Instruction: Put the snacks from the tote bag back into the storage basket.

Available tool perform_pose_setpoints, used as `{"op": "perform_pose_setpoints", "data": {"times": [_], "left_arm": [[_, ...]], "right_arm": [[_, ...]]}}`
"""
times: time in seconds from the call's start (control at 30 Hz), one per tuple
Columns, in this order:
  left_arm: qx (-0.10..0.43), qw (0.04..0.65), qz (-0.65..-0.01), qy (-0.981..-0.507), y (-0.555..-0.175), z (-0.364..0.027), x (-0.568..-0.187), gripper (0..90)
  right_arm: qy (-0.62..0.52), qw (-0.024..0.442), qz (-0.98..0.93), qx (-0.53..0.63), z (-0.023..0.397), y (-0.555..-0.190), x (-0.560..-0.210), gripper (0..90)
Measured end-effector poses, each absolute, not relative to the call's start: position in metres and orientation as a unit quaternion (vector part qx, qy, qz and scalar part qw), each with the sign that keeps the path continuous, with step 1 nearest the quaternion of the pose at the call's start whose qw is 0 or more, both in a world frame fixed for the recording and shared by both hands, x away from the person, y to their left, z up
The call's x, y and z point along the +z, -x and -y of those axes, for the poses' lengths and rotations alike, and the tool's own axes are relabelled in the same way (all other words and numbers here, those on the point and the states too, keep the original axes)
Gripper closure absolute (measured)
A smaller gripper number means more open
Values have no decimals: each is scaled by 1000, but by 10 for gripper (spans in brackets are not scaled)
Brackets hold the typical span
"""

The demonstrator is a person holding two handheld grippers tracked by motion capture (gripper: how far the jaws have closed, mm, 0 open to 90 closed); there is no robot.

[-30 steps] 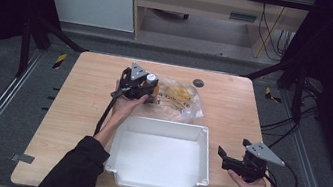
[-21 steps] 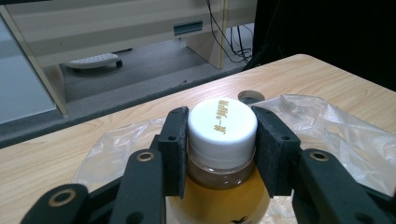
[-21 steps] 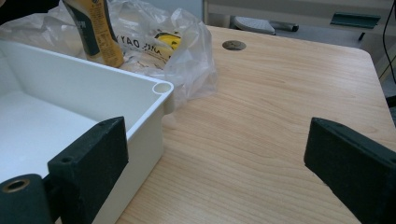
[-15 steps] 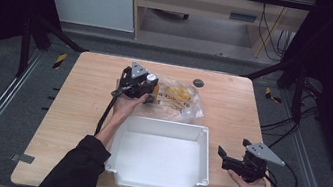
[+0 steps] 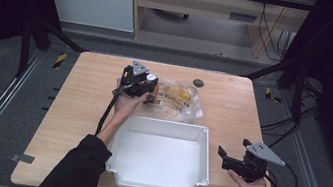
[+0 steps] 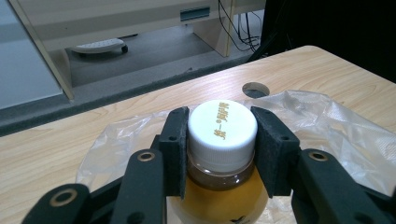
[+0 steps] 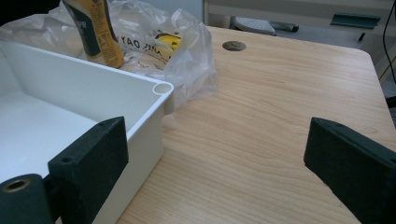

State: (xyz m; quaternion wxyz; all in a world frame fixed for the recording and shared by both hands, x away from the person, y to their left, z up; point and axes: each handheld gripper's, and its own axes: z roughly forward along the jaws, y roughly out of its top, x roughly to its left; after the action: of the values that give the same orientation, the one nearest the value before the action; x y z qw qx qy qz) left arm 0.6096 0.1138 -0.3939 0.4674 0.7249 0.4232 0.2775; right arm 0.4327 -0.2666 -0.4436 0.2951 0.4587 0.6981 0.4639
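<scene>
- Tabletop [image 5: 81, 110]: light wood grain, round cable hole [image 5: 198, 83] near the far edge.
- White plastic bin [image 5: 206, 150]: rectangular, inside bare, sits at the near middle of the tabletop; in the right gripper view its rounded corner [image 7: 162, 88] lies just ahead of the left-hand finger.
- Clear plastic bag [image 5: 187, 108]: crinkled, lies just beyond the bin's far rim, yellow packaging with printed letters inside; bottle stands at its left end.
- Left gripper [image 5: 141, 85]: held over the far middle of the tabletop; fingers [image 6: 175, 140] clamped on the bottle, pads pressing either side of the cap and neck.
- Right gripper [image 5: 225, 156]: on the near right, just beside the bin's right wall, low over the tabletop; fingers [image 7: 93, 149] spread wide, nothing between them but bare wood.
- Bottle [image 6: 223, 186]: upright, clear body with amber-orange liquid, darker band just under the cap; in the right gripper view a yellow and dark label [image 7: 95, 28] shows behind the bin's far wall.
- Bottle cap [image 6: 222, 125]: white, ribbed skirt, small gold characters printed across the top.
</scene>
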Motion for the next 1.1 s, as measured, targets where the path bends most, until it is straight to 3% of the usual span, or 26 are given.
{"op": "perform_pose_setpoints", "data": {"times": [1.1], "left_arm": [[298, 497, -412, -703, -584, -127, -353, 591]], "right_arm": [[-459, 296, -698, 464, 266, -432, -443, 67]]}}
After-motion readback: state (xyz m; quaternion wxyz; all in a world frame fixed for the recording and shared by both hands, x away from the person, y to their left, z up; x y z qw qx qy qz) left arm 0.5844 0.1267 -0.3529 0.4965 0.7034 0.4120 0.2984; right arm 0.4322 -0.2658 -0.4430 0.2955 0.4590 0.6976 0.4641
